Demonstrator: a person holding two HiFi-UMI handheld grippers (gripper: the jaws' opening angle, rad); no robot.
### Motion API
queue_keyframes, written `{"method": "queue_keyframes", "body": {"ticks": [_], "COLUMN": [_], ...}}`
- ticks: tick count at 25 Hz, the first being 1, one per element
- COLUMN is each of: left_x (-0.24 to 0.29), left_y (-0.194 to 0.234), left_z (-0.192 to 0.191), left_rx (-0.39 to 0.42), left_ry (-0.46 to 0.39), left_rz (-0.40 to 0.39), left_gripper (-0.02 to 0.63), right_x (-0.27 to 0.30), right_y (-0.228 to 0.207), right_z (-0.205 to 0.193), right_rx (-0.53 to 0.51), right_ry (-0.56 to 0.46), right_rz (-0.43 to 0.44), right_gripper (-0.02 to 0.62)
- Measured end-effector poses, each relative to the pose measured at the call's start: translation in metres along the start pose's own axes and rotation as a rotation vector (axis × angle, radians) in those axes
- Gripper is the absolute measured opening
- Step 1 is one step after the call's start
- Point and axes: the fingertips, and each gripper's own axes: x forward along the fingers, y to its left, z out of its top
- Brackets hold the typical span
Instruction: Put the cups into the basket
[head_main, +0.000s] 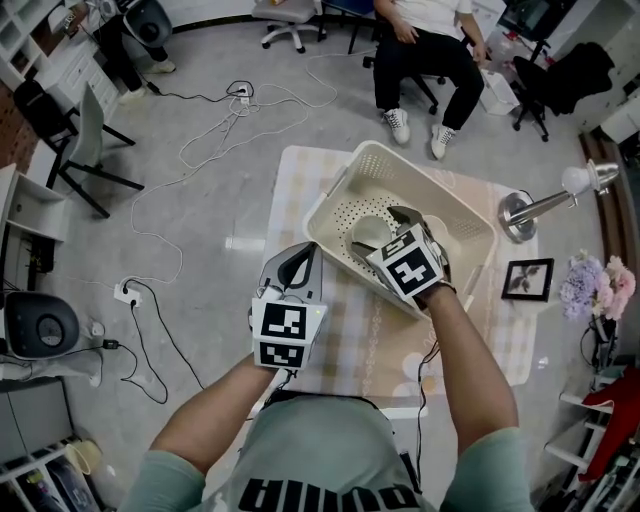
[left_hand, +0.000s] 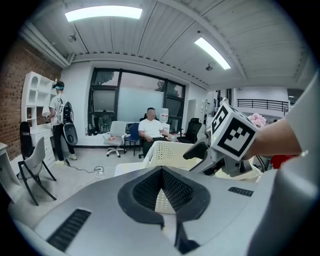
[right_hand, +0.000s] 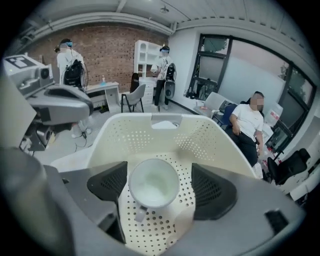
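The basket (head_main: 455, 212) stands on the desk (head_main: 300, 175), right of its middle. A cup (head_main: 372, 231) sits on the basket's floor between the parted jaws of the right gripper (head_main: 385, 232), which reaches in from the near side. The left gripper (head_main: 302, 262) hangs over the desk just left of the basket, outside its wall. Right of the basket stands a lamp (head_main: 540, 207), with a picture frame (head_main: 527, 279) nearer and flowers (head_main: 597, 285) further right, and a seated person (head_main: 425, 45) is beyond the desk's far edge.

The basket (head_main: 335, 215) is cream, dotted all over with small holes. The cup (right_hand: 150, 181) is white. The worktop (head_main: 395, 345) is pale beige-and-white check. The left gripper (left_hand: 162, 175) and the right gripper (right_hand: 160, 186) are grey with black textured pads (right_hand: 214, 192). Their cubes (head_main: 412, 268) carry black-and-white squares.
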Motion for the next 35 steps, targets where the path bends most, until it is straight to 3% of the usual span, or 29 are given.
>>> {"method": "queue_keyframes", "body": {"ticks": [6,11,14,17,19,27,35], "left_x": [-0.008,-0.017,-0.024,-0.031,-0.036,-0.058,-0.090], "left_y": [-0.007,-0.019,-0.028,-0.037,-0.041,-0.066,-0.109], "left_z": [0.006,0.008,0.003,-0.003,-0.006,-0.022,-0.030], "left_rx": [0.003,0.008,0.010,0.016,0.022,0.029,0.074], "left_ry": [-0.018,-0.037,-0.035,-0.031,-0.032,-0.028,-0.058], "left_rz": [-0.015,-0.037,-0.055,-0.071,-0.078,-0.133,-0.278], "left_gripper": [0.006,0.006,0.006,0.006,0.006,0.006,0.006], "right_x": [-0.054,-0.090,-0.107,-0.122,-0.131,-0.162,-0.190], "right_y": [-0.001,0.020,0.033,0.041,0.046,0.086,0.119], "right_z": [0.028,0.018,0.004,-0.012,-0.023,-0.056,-0.092], "right_rx": [0.088,0.190,0.247,0.321,0.363,0.447,0.525], "right_ry": [-0.178,-0.273,-0.311,-0.351,-0.379,-0.418,-0.416], "right_rz": [-0.050,-0.086,-0.142,-0.215,-0.263,-0.362,-0.450], "right_gripper": [0.391,0.372,0.192,0.077,0.040,0.015,0.014]}}
